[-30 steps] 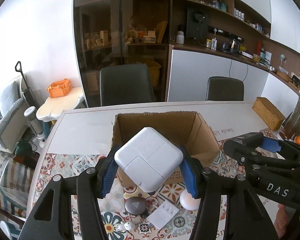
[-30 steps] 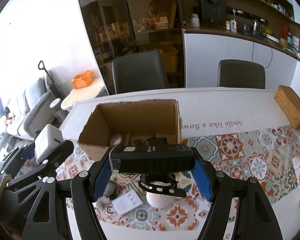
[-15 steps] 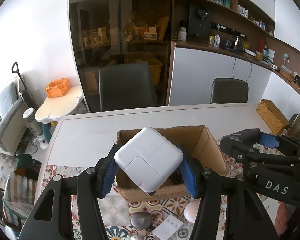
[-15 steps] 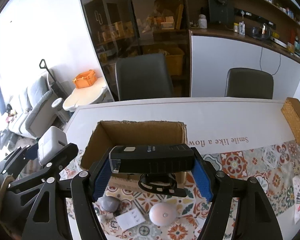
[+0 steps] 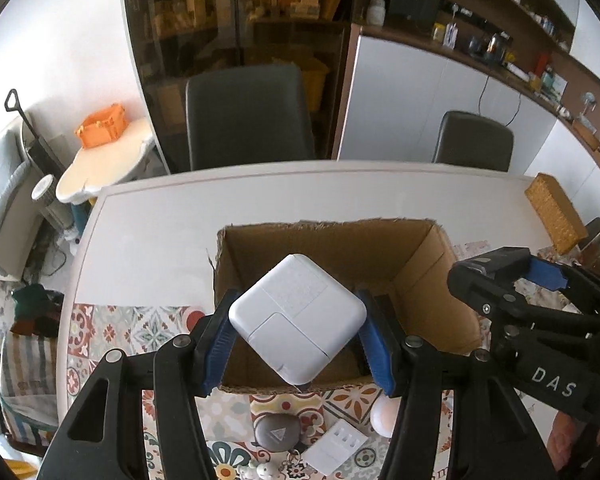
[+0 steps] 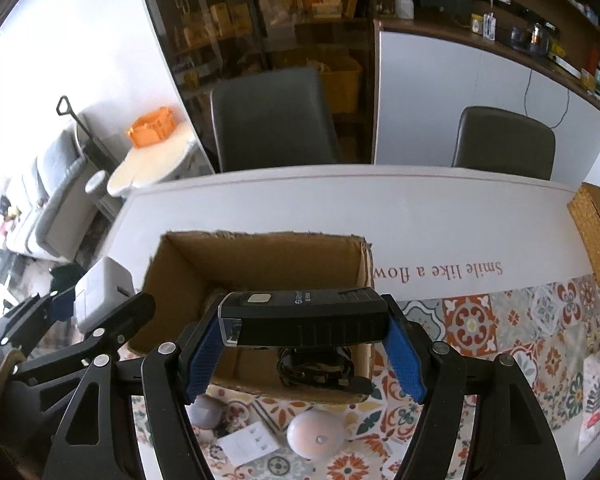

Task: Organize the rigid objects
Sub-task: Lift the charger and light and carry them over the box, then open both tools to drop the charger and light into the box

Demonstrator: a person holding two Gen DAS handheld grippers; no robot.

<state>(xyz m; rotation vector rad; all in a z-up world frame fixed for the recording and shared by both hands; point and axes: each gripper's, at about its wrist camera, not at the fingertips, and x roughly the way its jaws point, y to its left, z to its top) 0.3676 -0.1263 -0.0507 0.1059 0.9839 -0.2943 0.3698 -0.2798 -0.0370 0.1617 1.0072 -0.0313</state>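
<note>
My left gripper (image 5: 298,340) is shut on a white square power adapter (image 5: 298,318), held corner-down over the open cardboard box (image 5: 420,280) near its front wall. My right gripper (image 6: 304,344) is shut on a black bike light (image 6: 304,318) with a dangling strap mount (image 6: 320,368), also above the box (image 6: 260,264). In the left wrist view the right gripper (image 5: 512,280) shows at the right edge of the box. In the right wrist view the left gripper (image 6: 92,304) and the adapter (image 6: 104,300) show beside the box's left wall. The box's floor is mostly hidden.
On the patterned mat in front of the box lie a grey round puck (image 5: 278,432), a white flat card (image 5: 334,446) and a pale dome (image 6: 316,434). A woven box (image 6: 596,232) sits at the table's right. Two dark chairs (image 5: 248,116) stand behind the table.
Both grippers have moved forward over the table with their objects. The box has come closer and lower in both views, so the adapter and bike light now hang above its opening.
</note>
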